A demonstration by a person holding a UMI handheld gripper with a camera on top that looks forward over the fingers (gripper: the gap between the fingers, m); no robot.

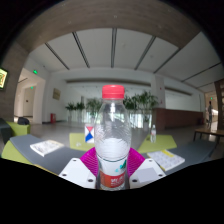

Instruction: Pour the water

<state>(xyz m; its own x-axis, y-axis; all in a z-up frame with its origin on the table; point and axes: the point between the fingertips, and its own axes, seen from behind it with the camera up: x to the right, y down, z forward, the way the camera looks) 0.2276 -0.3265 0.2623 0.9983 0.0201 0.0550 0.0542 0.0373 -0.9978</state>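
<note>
A clear plastic water bottle (113, 125) with a red cap (113, 92) and a red label stands upright right in front of the camera. My gripper (112, 162) is shut on its lower body. The magenta pads (88, 158) press against the bottle on both sides, at about label height. The bottle's base is hidden below the fingers, so I cannot tell if it rests on anything. No cup or other vessel is in view.
Yellow-green tables (18, 150) lie beyond the fingers on both sides, with a flat booklet (47, 147) on the left and another (166, 158) on the right. Potted plants (84, 108) line the far wall of a large hall.
</note>
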